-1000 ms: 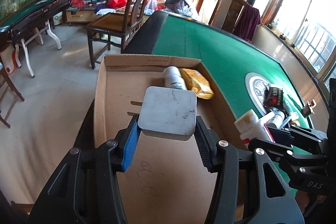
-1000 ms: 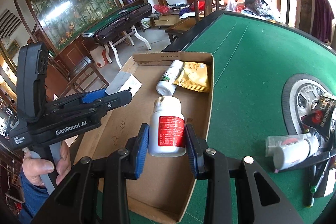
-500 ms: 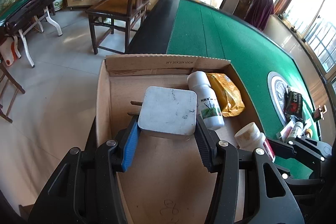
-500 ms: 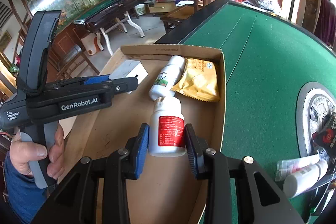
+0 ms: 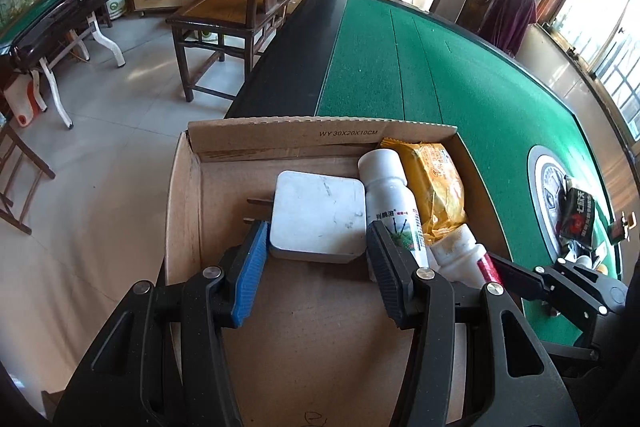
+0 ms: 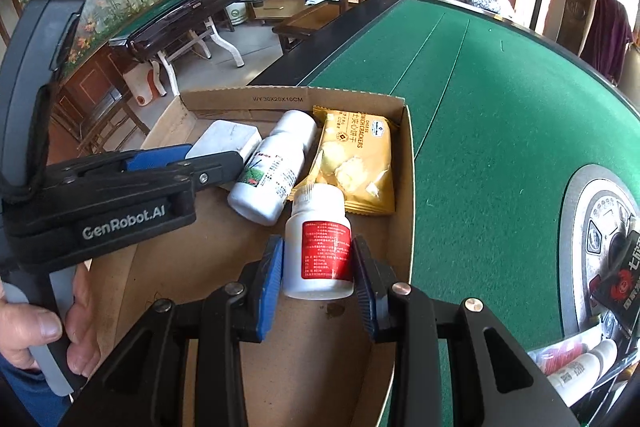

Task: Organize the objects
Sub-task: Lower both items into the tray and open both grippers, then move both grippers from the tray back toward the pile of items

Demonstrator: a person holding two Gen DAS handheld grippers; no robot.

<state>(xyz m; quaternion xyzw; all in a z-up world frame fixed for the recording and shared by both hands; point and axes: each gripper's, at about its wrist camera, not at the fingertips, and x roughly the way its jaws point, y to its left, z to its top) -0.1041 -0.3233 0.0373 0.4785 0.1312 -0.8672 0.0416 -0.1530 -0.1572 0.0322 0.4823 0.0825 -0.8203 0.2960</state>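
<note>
A cardboard box [image 5: 320,137] [image 6: 406,163] sits on the green table. My left gripper [image 5: 316,247] is shut on a white power adapter [image 5: 318,215], low in the box's far left part; the adapter also shows in the right wrist view [image 6: 224,141]. My right gripper [image 6: 318,265] is shut on a white pill bottle with a red label [image 6: 320,247], inside the box near its right wall; the bottle also shows in the left wrist view [image 5: 460,259]. A white spray bottle [image 5: 390,199] [image 6: 276,167] and a yellow cracker packet [image 5: 436,187] [image 6: 356,163] lie in the box.
Loose items lie on the table at the right: a black and red packet [image 5: 576,215] [image 6: 624,283] and white tubes [image 6: 576,367] around a round silver centre plate [image 6: 592,227]. Wooden chairs [image 5: 244,3] stand beyond the table's far edge.
Both grippers have moved forward and down into the box. The adapter now sits beside the spray bottle, and the pill bottle is close to the cracker packet.
</note>
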